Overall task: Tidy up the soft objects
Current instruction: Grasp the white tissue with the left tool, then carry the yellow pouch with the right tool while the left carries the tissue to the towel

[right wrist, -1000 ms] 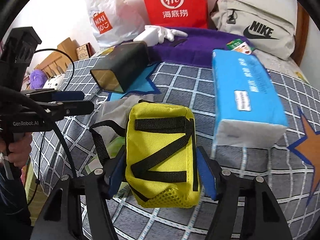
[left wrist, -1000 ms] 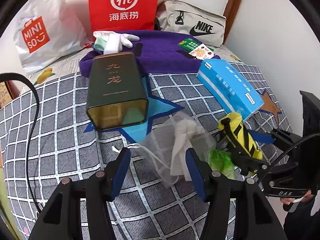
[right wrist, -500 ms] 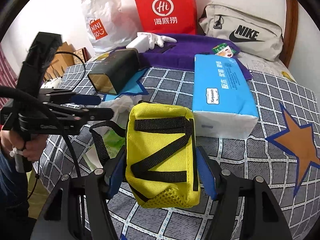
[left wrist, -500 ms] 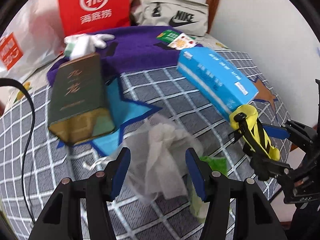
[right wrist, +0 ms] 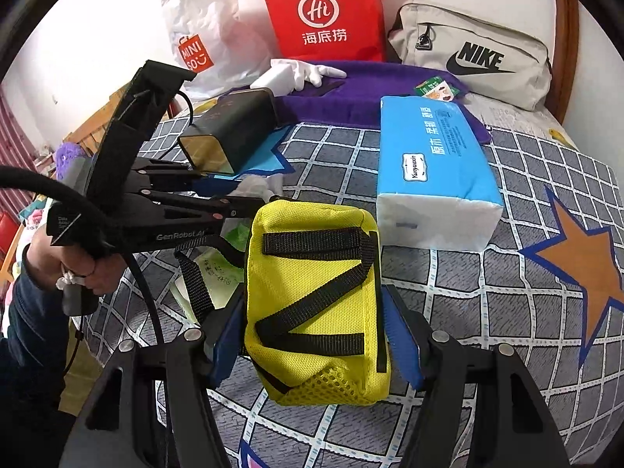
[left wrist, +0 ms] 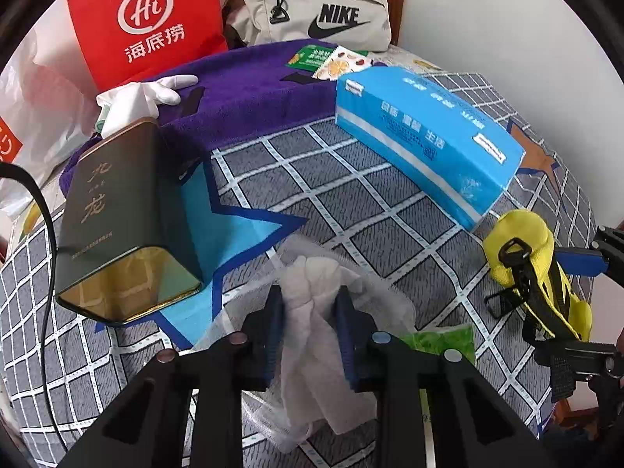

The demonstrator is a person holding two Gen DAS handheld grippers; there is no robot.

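Note:
A white mesh pouch with crumpled white cloth inside lies on the checked bedspread. My left gripper has come down over it. Its jaws are closing and the blue pads press the pouch from both sides. The right wrist view shows that left gripper at the left, held by a hand. My right gripper is shut on a yellow pouch with black straps, held above the bed. That yellow pouch also shows at the right edge of the left wrist view.
A blue tissue pack lies at the right and a dark tin on its side at the left. Behind are a purple towel, a white glove, a red paper bag and a Nike bag. A green packet lies beside the mesh pouch.
My left gripper moved forward and down over the white mesh pouch, and its jaws closed in on it. The right gripper kept its hold on the yellow pouch and shifted slightly.

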